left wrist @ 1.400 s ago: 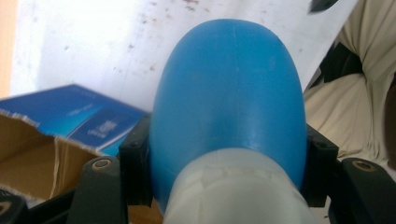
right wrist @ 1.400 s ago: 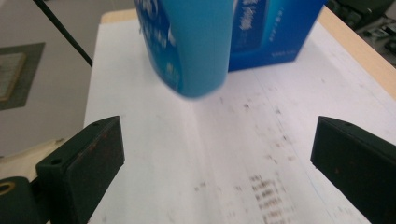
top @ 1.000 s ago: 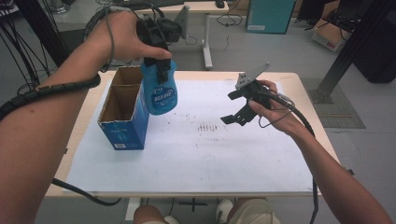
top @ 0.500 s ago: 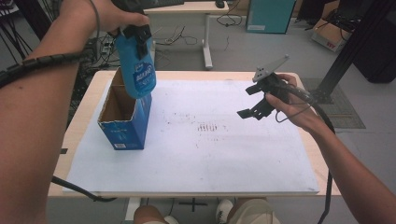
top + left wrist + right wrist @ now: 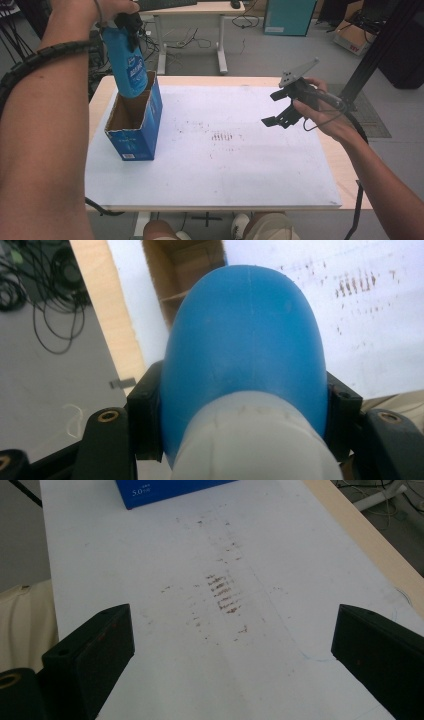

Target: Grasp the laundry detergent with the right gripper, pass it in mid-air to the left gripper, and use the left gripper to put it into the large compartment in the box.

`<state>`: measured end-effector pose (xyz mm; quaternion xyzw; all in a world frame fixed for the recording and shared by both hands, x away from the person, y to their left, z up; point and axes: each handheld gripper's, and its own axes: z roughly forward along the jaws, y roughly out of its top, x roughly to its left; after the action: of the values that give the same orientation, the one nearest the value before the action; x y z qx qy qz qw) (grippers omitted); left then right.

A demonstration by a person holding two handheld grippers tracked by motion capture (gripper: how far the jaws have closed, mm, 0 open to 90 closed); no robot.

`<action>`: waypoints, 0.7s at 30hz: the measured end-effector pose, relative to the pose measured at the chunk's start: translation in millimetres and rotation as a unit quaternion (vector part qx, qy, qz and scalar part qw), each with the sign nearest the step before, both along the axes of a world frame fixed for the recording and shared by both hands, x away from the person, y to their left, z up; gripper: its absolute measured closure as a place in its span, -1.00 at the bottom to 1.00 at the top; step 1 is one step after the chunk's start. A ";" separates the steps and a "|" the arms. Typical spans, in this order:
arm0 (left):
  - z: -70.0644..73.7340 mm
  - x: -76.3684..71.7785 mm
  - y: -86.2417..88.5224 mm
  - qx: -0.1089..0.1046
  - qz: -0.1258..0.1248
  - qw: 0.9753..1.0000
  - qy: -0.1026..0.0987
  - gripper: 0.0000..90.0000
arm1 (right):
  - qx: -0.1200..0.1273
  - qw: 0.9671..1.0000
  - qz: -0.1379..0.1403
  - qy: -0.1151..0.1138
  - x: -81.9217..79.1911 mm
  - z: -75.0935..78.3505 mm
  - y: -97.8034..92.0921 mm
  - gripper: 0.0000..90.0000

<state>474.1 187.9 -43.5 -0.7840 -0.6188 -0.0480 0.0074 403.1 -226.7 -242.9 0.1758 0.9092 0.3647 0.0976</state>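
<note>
A blue bottle (image 5: pixel 125 62) with a white label hangs upright over the open blue cardboard box (image 5: pixel 134 120) at the table's left, its base near the box's far rim. My left gripper (image 5: pixel 127 22) is shut on the bottle's top. In the left gripper view the blue bottle (image 5: pixel 245 355) sits between both jaws, with the box opening (image 5: pixel 182 275) beyond it. My right gripper (image 5: pixel 280 107) hovers over the table's right side, open with nothing in it. In the right gripper view its jaws stand wide apart above the white board (image 5: pixel 225 645).
The white board (image 5: pixel 225 165) covers the wooden table (image 5: pixel 350 172) and bears brown scuff marks (image 5: pixel 222 136) near its middle. A desk (image 5: pixel 200 10) and a teal cabinet (image 5: pixel 287 15) stand on the floor behind. A black post (image 5: pixel 380 45) rises at the right.
My left gripper has carried the bottle up and to the left, from in front of the box to above its opening. The right gripper has shifted slightly to the right, still open.
</note>
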 end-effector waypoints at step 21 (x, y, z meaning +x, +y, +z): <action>-20.6 5.6 33.1 -0.015 0.089 0.996 -0.003 -0.17 | 0.003 1.000 0.000 -0.005 -1.8 -2.7 -3.5 -0.92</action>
<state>479.7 221.0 -64.1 -0.7254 -0.6872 -0.0407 -0.0020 401.3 -230.2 -245.7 0.1742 0.9074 0.3686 0.1020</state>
